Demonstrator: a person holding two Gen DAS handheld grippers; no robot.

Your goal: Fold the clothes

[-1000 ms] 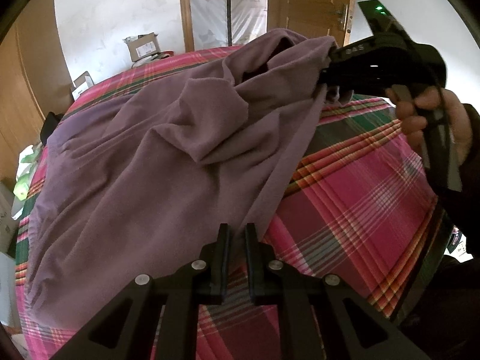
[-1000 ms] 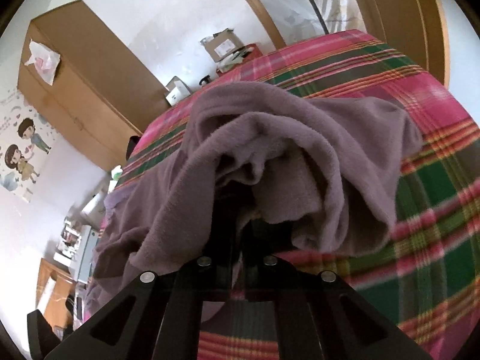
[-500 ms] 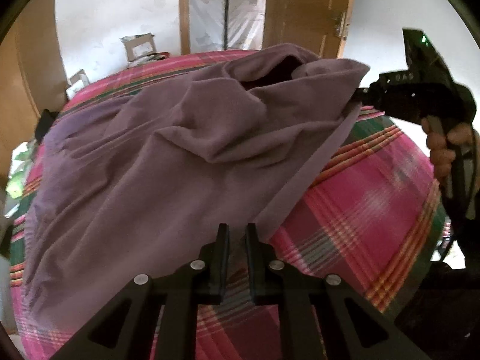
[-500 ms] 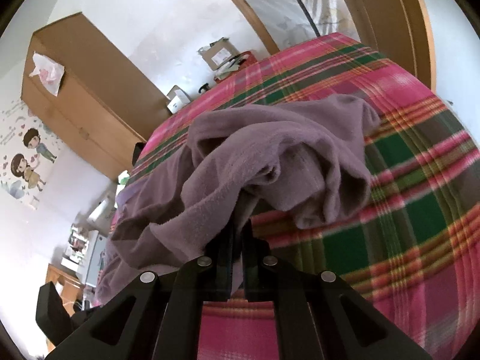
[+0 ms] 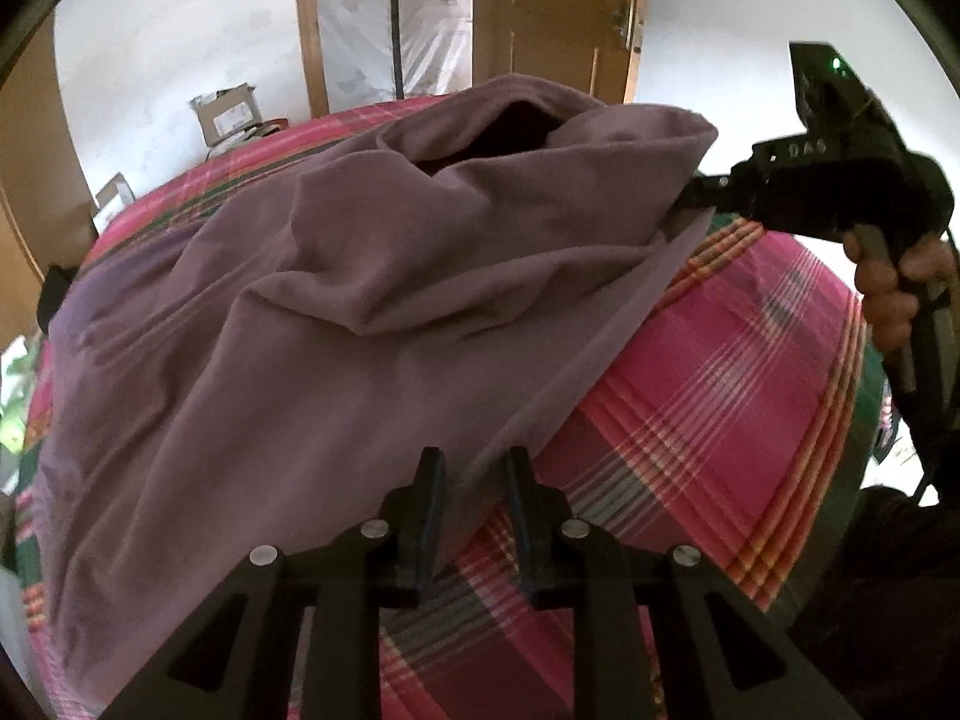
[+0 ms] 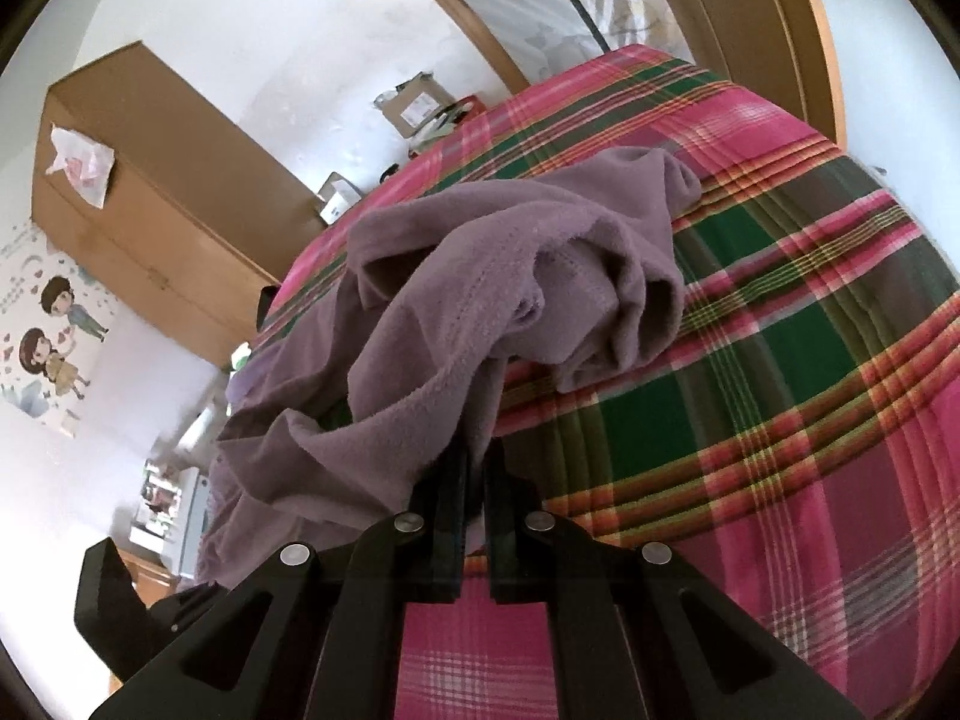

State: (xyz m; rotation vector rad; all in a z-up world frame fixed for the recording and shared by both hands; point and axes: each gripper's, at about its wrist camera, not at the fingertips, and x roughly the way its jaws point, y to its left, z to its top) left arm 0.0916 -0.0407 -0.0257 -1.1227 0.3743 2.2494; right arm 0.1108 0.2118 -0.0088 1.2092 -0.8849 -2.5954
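Note:
A purple garment (image 5: pixel 360 300) lies spread and rumpled over a bed with a pink and green plaid cover (image 5: pixel 720 360). My left gripper (image 5: pixel 474 474) is low at the garment's near corner. Its jaws are opening, and the cloth edge runs loose between them without being pressed. My right gripper (image 5: pixel 696 195) is held up at the right, shut on the garment's far edge, which it lifts off the bed. In the right wrist view the right gripper (image 6: pixel 475 468) pinches a bunched fold of the garment (image 6: pixel 480 276) above the plaid cover (image 6: pixel 780 360).
A person's hand (image 5: pixel 888 288) holds the right gripper's handle. Cardboard boxes (image 5: pixel 225 114) sit by the wall past the bed's far side. A wooden wardrobe (image 6: pixel 150 210) stands at the left, and a wooden door (image 5: pixel 552 18) is behind the bed.
The left jaws have spread apart and let go of the cloth corner. The right gripper has carried the garment's edge to the right, drawing the cloth out across the bed.

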